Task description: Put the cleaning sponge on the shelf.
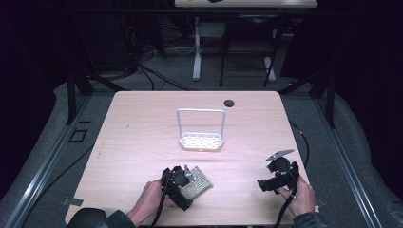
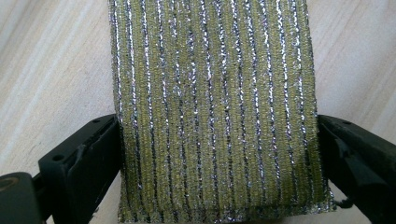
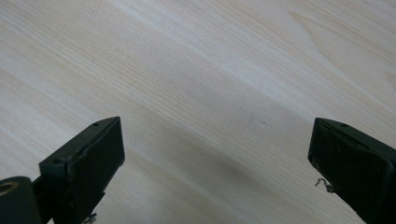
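Nearest the camera, two hands come in over the near edge of the table (image 1: 142, 123), each holding a black gripper. At near left, the left hand (image 1: 148, 202) holds the left gripper (image 1: 184, 183) low over a green scouring pad (image 1: 197, 183) shot through with silver thread. In the left gripper view that scouring pad (image 2: 215, 107) runs up between the two black jaws, its striped weave filling the gap from one jaw to the other. Both long edges of the pad meet the inner faces of the jaws, so the claw is clamped on the pad across its width. The pad lies flat on the pale wood, its far end pointing away from the gripper.

At near right, the right hand (image 1: 299, 197) holds the right gripper (image 1: 273, 180), which carries a grey three-cornered plate on top, just above the table and well apart from the pad. In the right gripper view its jaws stand wide apart with bare wood grain between them.

Farther off, near the middle of the table, stands a small white rack (image 1: 200, 141) with a perforated base and a tall wire loop rising upright from it. A dark round hole (image 1: 229, 102) sits in the tabletop towards the far edge.
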### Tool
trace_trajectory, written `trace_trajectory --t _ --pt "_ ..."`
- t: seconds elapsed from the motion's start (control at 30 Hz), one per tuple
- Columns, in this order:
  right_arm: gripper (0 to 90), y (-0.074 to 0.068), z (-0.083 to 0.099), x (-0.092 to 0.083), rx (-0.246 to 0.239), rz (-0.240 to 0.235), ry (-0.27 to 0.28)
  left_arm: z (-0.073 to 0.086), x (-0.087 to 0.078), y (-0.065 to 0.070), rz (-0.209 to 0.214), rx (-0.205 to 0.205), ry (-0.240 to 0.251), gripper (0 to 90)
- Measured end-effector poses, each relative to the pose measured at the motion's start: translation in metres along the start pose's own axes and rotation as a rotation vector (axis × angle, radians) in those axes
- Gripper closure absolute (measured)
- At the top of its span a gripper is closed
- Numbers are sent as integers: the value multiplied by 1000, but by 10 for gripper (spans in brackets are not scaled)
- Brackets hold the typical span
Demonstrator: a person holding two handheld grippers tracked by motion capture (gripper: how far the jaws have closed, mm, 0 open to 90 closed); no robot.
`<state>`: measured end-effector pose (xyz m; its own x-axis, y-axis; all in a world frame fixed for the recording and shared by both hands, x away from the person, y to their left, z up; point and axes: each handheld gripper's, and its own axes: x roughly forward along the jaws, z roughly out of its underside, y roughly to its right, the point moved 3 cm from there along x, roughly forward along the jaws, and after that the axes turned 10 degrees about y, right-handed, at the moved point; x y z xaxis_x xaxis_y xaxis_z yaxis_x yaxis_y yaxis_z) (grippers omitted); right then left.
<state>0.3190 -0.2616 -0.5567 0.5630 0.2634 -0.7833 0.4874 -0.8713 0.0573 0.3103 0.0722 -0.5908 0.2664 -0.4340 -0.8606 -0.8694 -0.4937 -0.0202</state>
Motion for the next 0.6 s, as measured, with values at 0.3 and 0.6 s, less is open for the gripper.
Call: trace_trajectory --t 0.3,0.6 --pt "39 0 0 0 -3 5 1 1 -2 1 -8 -4 13 63" --pt "41 0 -1 -1 -1 1 -7 0 -5 -2 -41 -27 35 70"
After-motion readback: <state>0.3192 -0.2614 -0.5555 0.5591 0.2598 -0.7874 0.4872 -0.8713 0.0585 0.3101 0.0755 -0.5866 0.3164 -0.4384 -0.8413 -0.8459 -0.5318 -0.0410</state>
